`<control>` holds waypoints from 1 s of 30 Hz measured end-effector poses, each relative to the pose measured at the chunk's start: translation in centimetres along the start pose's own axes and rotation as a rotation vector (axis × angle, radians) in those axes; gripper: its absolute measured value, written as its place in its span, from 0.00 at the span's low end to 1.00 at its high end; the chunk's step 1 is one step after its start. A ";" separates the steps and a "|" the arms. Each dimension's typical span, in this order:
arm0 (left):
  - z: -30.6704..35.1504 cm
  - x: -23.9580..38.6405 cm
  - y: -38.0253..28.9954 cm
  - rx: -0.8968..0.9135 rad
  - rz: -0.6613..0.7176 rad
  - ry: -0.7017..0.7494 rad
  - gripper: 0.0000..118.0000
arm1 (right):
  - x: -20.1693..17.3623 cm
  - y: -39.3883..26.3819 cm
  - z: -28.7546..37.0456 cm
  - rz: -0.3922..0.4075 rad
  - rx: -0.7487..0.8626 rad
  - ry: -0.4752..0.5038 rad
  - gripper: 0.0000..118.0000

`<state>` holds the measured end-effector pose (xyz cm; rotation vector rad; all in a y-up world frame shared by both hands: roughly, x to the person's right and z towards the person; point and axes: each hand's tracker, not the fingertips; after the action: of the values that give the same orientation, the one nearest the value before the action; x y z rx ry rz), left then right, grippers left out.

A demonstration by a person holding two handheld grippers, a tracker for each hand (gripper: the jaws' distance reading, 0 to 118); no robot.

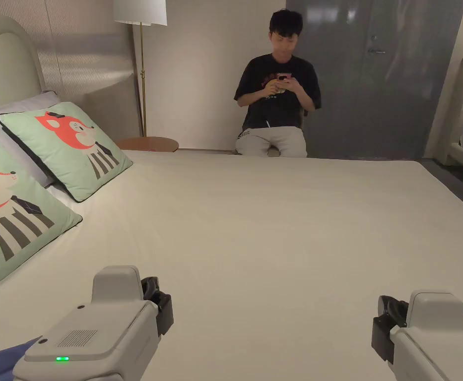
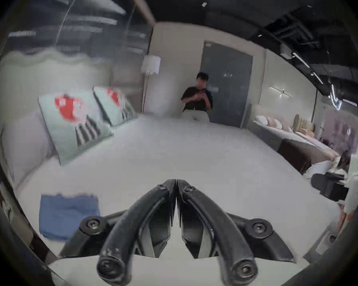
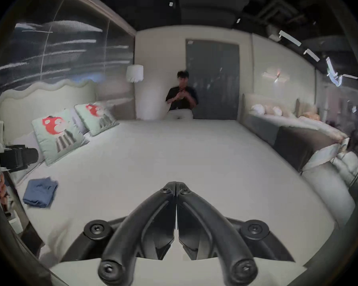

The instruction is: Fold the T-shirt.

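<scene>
Hovering over the bed (image 1: 285, 238), the left gripper (image 2: 176, 184) and right gripper (image 3: 176, 186) each have their fingers pressed together, pinching nothing. The blue T-shirt (image 3: 40, 192) lies already folded near the bed's left edge, just beside the left gripper. Judged from that, a careless sweep could nudge it off the edge or undo the folds. No container is present.
</scene>
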<state>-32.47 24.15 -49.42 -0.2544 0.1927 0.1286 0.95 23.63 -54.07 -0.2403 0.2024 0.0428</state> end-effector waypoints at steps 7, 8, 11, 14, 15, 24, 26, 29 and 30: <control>2.2 4.8 4.4 0.313 -0.096 0.059 0.00 | 1.6 4.5 2.5 0.045 0.275 -0.142 0.00; 2.3 5.1 4.8 0.342 -0.109 0.076 0.00 | 1.8 5.1 2.7 0.047 0.302 -0.155 0.00; 2.3 5.6 5.2 0.360 -0.111 0.079 0.00 | 2.3 5.9 2.7 0.054 0.335 -0.175 0.00; 2.7 6.1 5.1 0.363 -0.109 0.082 0.00 | 2.4 6.0 2.7 0.054 0.341 -0.180 0.00; 2.6 6.2 4.9 0.360 -0.107 0.084 0.00 | 2.4 5.9 2.7 0.058 0.340 -0.181 0.00; 2.8 6.5 4.8 0.340 -0.125 0.076 0.00 | 2.0 5.6 2.7 0.075 0.333 -0.172 0.00; 2.8 6.4 4.8 0.341 -0.129 0.079 0.00 | 2.0 5.6 2.7 0.074 0.332 -0.168 0.00; 2.7 6.3 4.8 0.341 -0.127 0.079 0.02 | 1.9 5.6 2.7 0.082 0.334 -0.168 0.00; 2.7 6.3 4.8 0.341 -0.124 0.078 0.07 | 1.9 5.6 2.7 0.084 0.335 -0.168 0.01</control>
<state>-26.62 30.12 -49.29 0.0683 0.2721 -0.0384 2.93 29.71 -53.21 0.1059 0.0504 0.1111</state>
